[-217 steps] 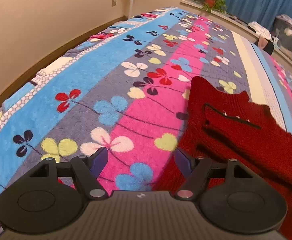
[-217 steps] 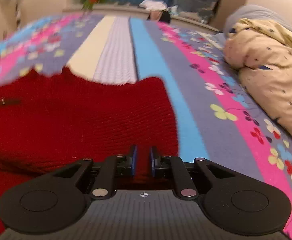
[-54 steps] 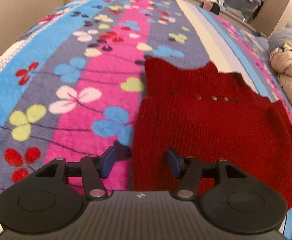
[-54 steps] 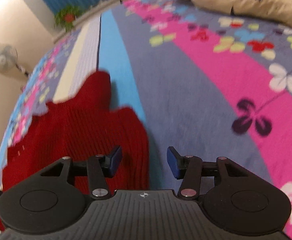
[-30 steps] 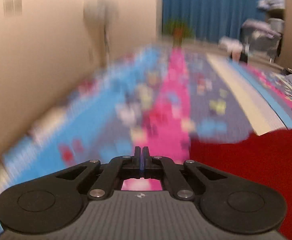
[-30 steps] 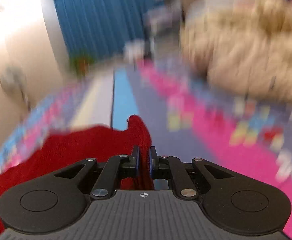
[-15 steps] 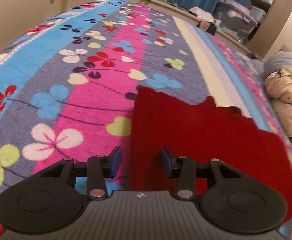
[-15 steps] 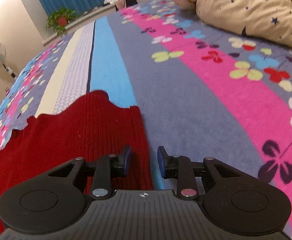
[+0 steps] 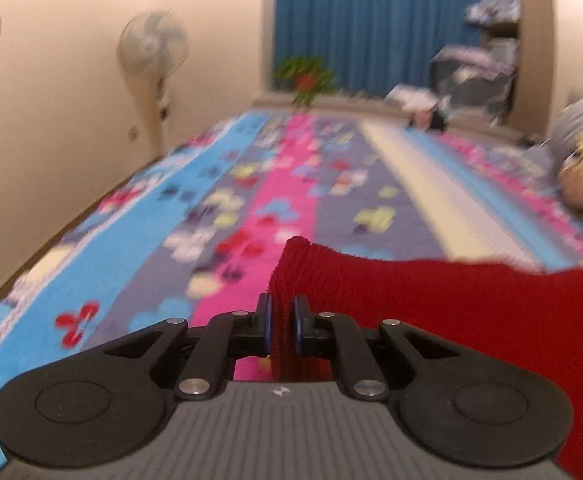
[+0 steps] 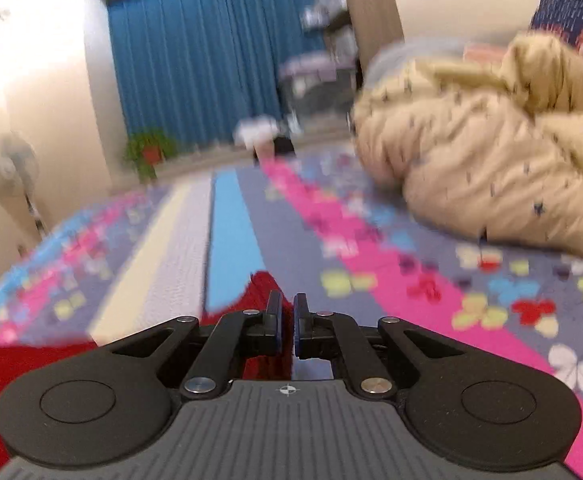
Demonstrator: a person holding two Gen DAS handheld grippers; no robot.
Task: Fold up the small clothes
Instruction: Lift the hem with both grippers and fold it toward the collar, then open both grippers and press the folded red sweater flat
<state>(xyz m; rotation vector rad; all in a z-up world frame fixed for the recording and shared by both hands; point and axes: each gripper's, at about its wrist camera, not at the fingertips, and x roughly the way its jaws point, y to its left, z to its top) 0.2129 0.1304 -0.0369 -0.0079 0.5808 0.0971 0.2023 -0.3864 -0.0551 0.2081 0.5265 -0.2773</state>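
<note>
**Both claws pinched tight**

My left claw (image 9: 279,322) points forward and sits nearly level, its two blue-padded fingers (image 9: 264,324) drawn close together with only a narrow strip between them, clamped on a fold of the red knit garment (image 9: 451,300). My right claw (image 10: 286,326) is level as well, aimed straight ahead, fingers almost meeting and nipping the garment's edge. On both, the black linkage arms are folded inward toward the middle, above the grey ribbed bodies.
</note>
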